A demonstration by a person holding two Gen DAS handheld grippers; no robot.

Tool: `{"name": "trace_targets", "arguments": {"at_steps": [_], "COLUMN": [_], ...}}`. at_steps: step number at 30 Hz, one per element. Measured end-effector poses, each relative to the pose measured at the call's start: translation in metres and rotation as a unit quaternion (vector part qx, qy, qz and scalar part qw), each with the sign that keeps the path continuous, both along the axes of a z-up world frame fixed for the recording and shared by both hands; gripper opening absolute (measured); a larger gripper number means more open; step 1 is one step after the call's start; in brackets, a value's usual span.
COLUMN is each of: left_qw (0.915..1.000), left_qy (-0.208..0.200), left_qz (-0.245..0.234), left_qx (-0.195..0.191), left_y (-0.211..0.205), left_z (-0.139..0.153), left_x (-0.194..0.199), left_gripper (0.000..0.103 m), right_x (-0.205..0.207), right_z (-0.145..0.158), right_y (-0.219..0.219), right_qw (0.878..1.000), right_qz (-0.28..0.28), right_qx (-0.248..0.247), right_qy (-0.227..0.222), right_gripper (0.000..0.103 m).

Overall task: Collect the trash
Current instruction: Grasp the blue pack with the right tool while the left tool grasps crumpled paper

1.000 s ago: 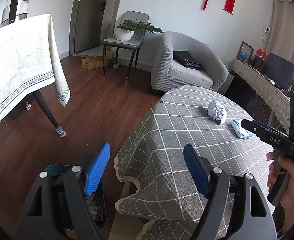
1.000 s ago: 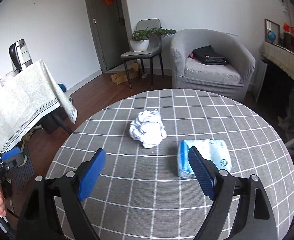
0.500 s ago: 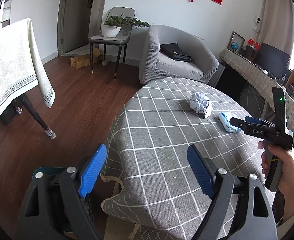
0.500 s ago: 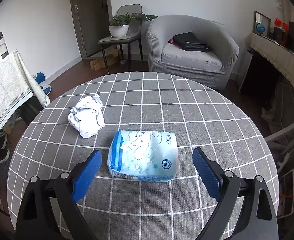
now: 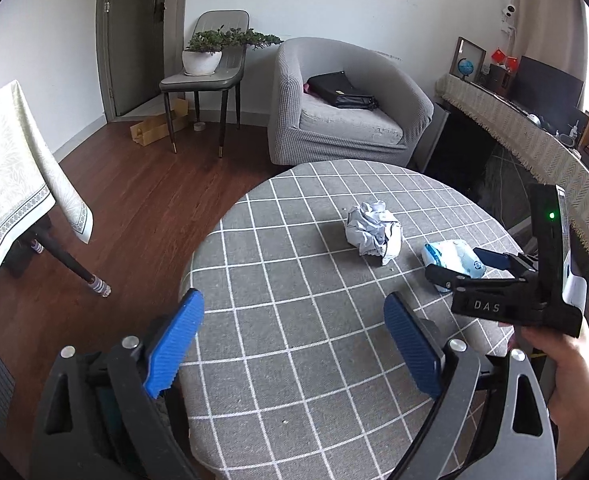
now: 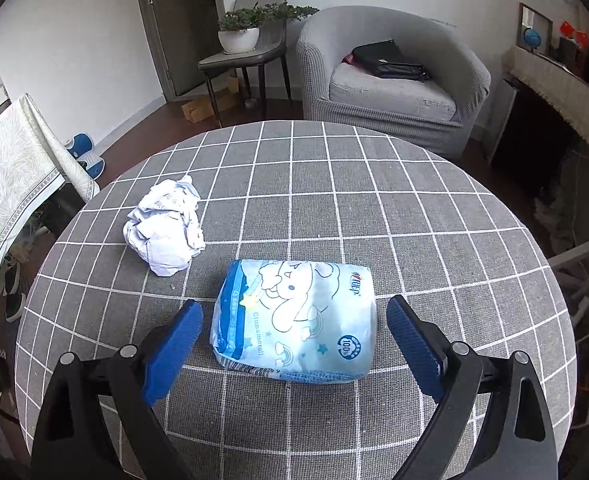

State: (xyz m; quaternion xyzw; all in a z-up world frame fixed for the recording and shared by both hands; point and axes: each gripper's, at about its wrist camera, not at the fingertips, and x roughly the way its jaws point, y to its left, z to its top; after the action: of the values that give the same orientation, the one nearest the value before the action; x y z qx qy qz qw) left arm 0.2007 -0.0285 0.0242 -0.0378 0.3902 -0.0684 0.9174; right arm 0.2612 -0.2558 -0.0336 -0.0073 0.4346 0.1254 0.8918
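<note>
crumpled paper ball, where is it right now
In the right wrist view the crumpled paper ball lies on the checked tablecloth, up-left of the blue tissue pack.

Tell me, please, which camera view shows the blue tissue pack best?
The right wrist view: the blue tissue pack lies whole and close between the open right gripper fingers, print readable. In the left wrist view the pack is small, partly hidden behind that gripper.

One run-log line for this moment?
right gripper: open, around tissue pack | left gripper: open, just widened, empty | crumpled paper: on table
</note>
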Motion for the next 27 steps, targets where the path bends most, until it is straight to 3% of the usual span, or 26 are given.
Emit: {"name": "trace_targets", "arguments": {"at_steps": [6,10,12,27], "left_qw": [0.9999,0.9997,0.9996,0.9967], "left_qy": [0.002,0.003,0.006,-0.001], "left_qz": [-0.013,-0.021,-0.025,-0.062], "left_qx": [0.005,0.014,0.015,0.052], "left_y": [-0.021,-0.033,-0.038,-0.098], "left_z": [0.000,-0.003,-0.007,-0.022], "left_x": [0.024,0.036,0.040,0.085], "left_gripper": [0.093,0.093,0.093,0.091], "right_x": [-0.003,-0.006,-0.008,-0.015], "right_z": [-0.005,-0.003,-0.002,0.008], "right_y": [0.008,0.002,-0.002,-0.075], "right_qw": [1.000,1.000,1.000,0.996], "right_qz": [0.001,-0.001,0.003,-0.046], "right_qx": [-0.026,-0.026,-0.021,0.076], "right_qy": [0.002,-0.004,-0.004,-0.011], "right_gripper": [0.094,0.075,0.074,0.073]}}
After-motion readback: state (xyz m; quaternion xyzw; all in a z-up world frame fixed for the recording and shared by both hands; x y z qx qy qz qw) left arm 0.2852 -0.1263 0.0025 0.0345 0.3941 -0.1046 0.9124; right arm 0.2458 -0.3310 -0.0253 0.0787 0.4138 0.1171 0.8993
